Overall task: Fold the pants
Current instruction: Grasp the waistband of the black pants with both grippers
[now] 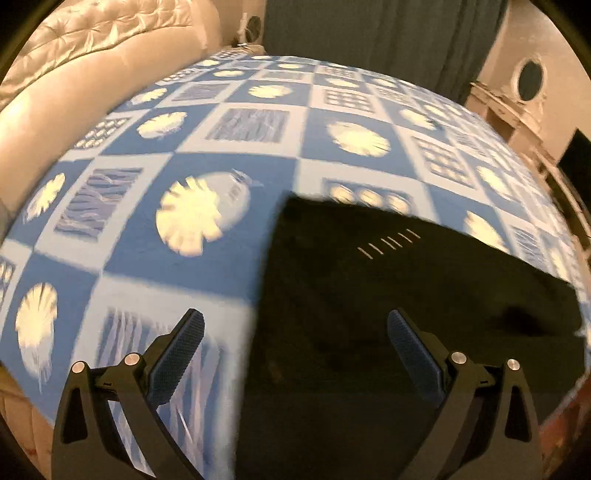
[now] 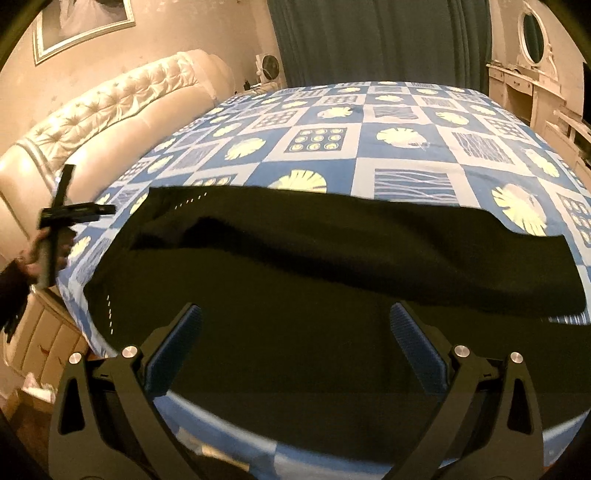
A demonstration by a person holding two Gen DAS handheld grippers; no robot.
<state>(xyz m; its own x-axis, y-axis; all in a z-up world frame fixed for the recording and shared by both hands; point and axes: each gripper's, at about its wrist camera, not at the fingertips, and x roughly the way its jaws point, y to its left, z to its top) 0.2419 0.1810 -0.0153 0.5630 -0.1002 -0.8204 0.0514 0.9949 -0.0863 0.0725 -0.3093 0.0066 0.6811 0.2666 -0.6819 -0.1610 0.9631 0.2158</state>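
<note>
Left tongs wide open, holding nothing, over the left edge of the black pants; right tongs also wide open and empty above the pants. Pants lie spread flat on the blue patterned bedspread, stretching beyond both tongs; tufted headboard far left.

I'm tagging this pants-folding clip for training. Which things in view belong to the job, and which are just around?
Part of the job:
- black pants, spread on the bedsheet
- left gripper, open
- right gripper, open

Just around:
- tufted headboard
- dark curtain
- oval mirror
- framed picture
</note>
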